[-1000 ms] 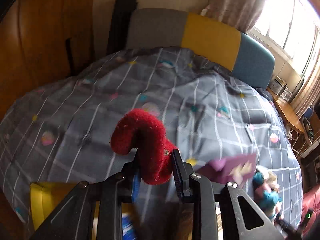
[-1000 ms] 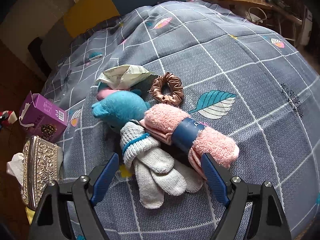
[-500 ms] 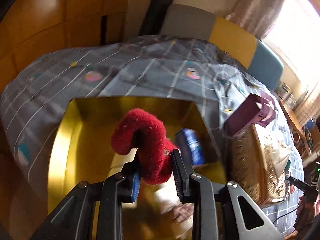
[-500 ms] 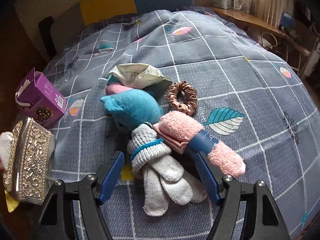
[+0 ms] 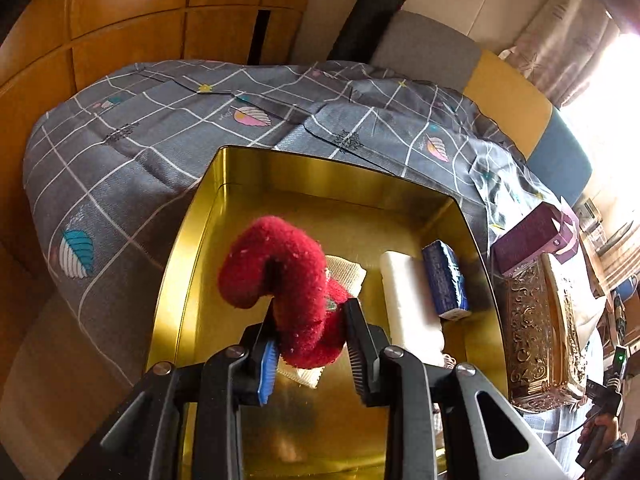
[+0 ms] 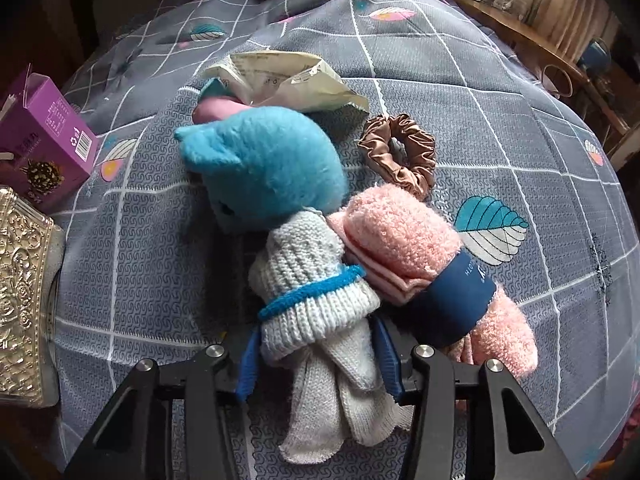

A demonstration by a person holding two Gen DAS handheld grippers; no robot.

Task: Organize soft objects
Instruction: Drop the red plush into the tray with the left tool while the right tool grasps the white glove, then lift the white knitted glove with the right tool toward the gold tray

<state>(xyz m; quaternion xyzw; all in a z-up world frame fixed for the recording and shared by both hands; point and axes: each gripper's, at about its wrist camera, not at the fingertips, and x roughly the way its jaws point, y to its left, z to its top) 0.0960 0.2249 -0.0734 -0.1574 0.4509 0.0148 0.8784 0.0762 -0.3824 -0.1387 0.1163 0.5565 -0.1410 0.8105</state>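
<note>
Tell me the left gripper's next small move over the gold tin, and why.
Probably open the fingers to drop the red fuzzy piece. The left gripper holds it clamped directly above the gold tin, where a white block and blue packet already lie.

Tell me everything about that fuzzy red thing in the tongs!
The fuzzy red thing looks like soft, plush cloth, dark red with tiny pale flecks. It is a fat roll bent over like a hook, its rounded end drooping to the left. The left tongs pinch its lower part from both sides and hold it above the open gold tin, where a white cloth, a white block and a blue packet lie.
</note>
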